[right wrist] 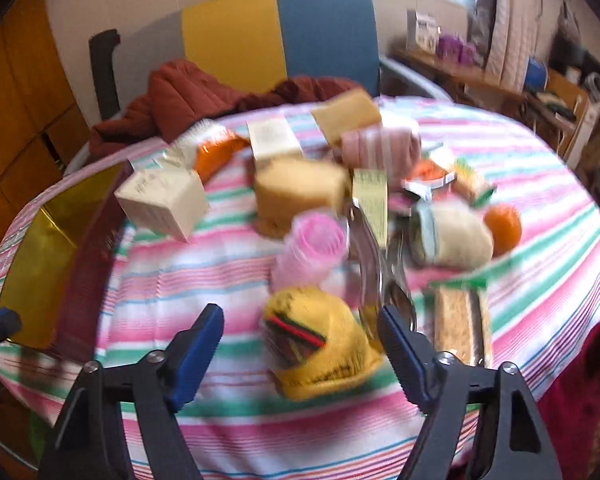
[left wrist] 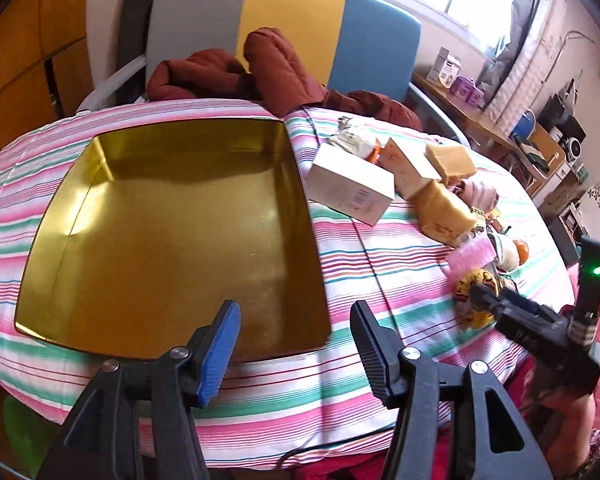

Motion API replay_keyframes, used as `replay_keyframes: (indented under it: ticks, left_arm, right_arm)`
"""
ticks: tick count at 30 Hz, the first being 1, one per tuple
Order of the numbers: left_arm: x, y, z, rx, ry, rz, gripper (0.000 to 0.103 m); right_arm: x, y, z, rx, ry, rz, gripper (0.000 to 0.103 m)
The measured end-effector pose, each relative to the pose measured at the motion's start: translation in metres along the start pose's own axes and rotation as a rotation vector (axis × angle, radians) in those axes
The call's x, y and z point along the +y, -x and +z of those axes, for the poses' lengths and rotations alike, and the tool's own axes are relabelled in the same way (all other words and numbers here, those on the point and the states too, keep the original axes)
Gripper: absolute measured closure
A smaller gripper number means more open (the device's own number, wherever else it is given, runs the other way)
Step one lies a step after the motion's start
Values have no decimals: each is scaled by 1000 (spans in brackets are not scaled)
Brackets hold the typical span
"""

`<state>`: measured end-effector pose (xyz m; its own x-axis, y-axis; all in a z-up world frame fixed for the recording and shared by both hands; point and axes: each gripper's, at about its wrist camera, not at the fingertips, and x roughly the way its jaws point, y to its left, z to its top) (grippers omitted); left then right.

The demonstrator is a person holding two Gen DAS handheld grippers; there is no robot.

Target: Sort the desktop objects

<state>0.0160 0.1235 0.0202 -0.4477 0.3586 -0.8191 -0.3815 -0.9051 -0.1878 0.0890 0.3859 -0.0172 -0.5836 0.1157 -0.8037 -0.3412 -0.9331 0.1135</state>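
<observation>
A gold tin tray (left wrist: 172,240) lies on the striped tablecloth at the left; nothing is in it. My left gripper (left wrist: 296,344) is open over the tray's near right corner. My right gripper (right wrist: 300,344) is open, its jaws either side of a yellow sock roll (right wrist: 320,344). Behind the sock lie a pink hair roller (right wrist: 312,244), metal spoons (right wrist: 376,264), a cream sock roll (right wrist: 452,236), an orange (right wrist: 504,226), a snack bar (right wrist: 460,320), tan sponges (right wrist: 300,192) and a white box (right wrist: 164,200). The right gripper's body (left wrist: 540,320) shows in the left wrist view.
The round table has a pink, green and white striped cloth (left wrist: 380,264). A chair with a grey, yellow and blue back (left wrist: 292,32) stands behind it, with a rust-red jacket (left wrist: 260,72) draped on it. A cluttered desk (left wrist: 500,128) lines the right wall.
</observation>
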Motion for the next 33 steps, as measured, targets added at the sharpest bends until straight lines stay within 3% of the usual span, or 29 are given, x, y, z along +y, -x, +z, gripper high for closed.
replay_keyframes:
  ticks: [4, 7, 8, 11, 14, 16, 18, 23, 28, 30, 33]
  left_arm:
    - [-4, 1, 2, -7, -9, 4, 45]
    - [-2, 2, 4, -13, 5, 11, 45]
    - [-1, 2, 4, -13, 8, 13, 45]
    - [-3, 0, 6, -14, 7, 9, 45]
    - [-15, -5, 9, -11, -21, -12, 45]
    - [-27, -10, 12, -11, -56, -38, 45]
    - [-39, -16, 16, 1, -86, -69, 45]
    - [-62, -29, 23, 8, -140, -110, 45]
    - [-76, -38, 26, 22, -181, -136, 45]
    - [-82, -44, 28, 39, -188, -163, 45]
    - [-99, -57, 31, 66, -226, -210, 45]
  right_arm:
    - [30, 0, -12, 29, 68, 128, 26]
    - [46, 7, -16, 39, 55, 346, 26]
    - [47, 11, -15, 32, 45, 378, 27]
    - [39, 31, -6, -25, 26, 374, 27]
    - [19, 48, 15, -54, 10, 265, 26]
    - [2, 48, 30, -41, -4, 205, 26]
    - [-10, 35, 42, 37, -18, 174, 26]
    - [-21, -7, 52, 145, -18, 227, 38]
    - [-26, -35, 60, 164, -82, 306, 45]
    - [-27, -42, 62, 188, -77, 306, 59]
    - [-36, -40, 62, 187, -116, 335, 61]
